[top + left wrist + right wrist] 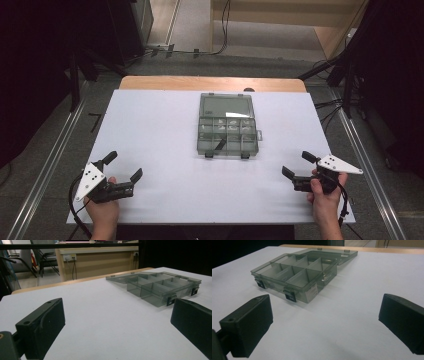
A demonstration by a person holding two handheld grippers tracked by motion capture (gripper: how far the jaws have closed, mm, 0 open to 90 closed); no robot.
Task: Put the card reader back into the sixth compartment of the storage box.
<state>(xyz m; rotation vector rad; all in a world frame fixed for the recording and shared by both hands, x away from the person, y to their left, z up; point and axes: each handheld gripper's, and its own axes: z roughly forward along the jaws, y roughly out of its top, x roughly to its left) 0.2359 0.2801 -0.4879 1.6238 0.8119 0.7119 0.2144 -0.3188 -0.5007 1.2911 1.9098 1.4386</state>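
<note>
White table point(150, 125) with wooden far edge; black cables point(220, 30) on floor beyond; chairs point(47, 258) farther back.

Setting: a recording lab or test room, not a home. Evidence, high view: a white surface point(150, 150) laid over a wooden top, metal rails point(45, 170) along its left and right edges, black curtains point(35, 75) on both sides, cables point(220, 35) trailing over the grey floor past its far edge. Evidence, left gripper view: office chairs point(47, 260) and a wooden partition with wall sockets point(69, 257) beyond the far edge of the surface.
</note>
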